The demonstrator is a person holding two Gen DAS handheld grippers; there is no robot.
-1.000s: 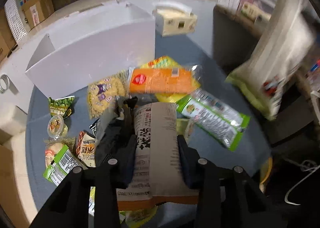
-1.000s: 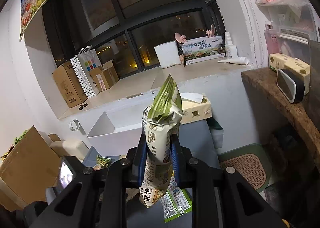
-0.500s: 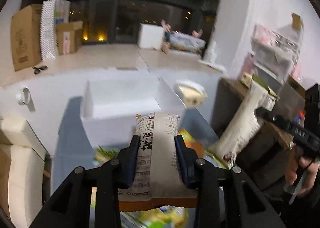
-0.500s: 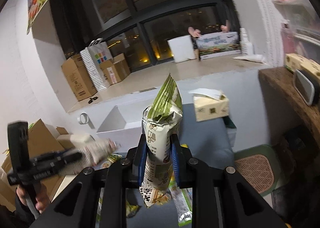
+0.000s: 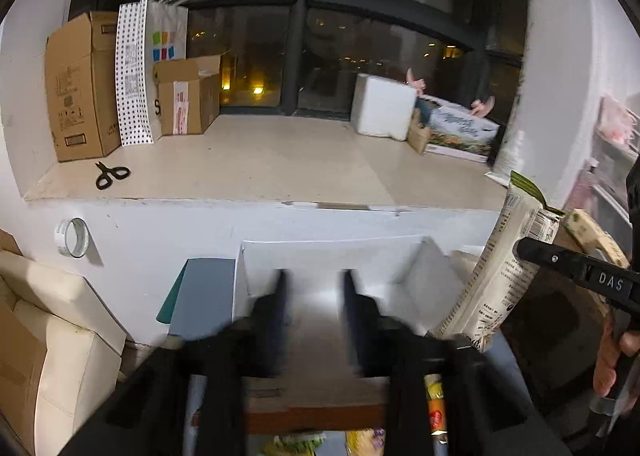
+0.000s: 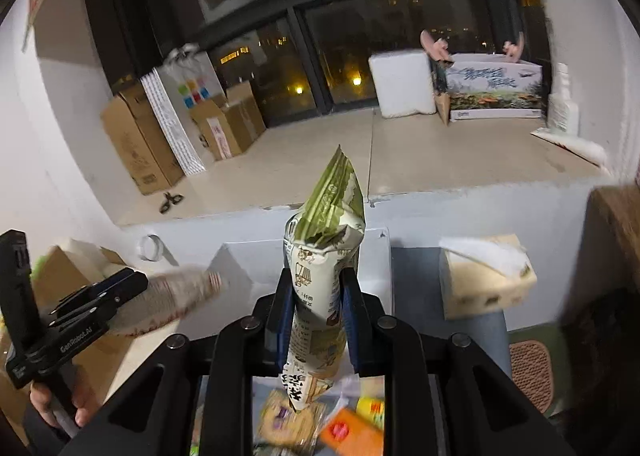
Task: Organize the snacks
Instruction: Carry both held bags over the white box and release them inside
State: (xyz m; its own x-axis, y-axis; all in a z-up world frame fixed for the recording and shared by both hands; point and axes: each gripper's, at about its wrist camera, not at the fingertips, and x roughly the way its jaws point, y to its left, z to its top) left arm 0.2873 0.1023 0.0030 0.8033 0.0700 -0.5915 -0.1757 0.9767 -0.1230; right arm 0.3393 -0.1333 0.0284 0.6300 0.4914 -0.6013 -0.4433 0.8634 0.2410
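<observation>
At the left edge of the right wrist view, the left gripper (image 6: 134, 288) is clenching a beige pack (image 6: 180, 294), blurred and pointing toward the white box (image 6: 248, 256) at centre. It is probably being carried there for dropping in. In the middle of the frame, the right gripper (image 6: 318, 296) is squeezing a green bag (image 6: 320, 256) around its waist. The bag is standing upright, likely so it can go into the box end-first. Both are hanging in front of the box, not yet inside. Loose snacks (image 6: 344, 430) are waiting at lower centre, and a tissue box (image 6: 484, 284) is sitting at right.
</observation>
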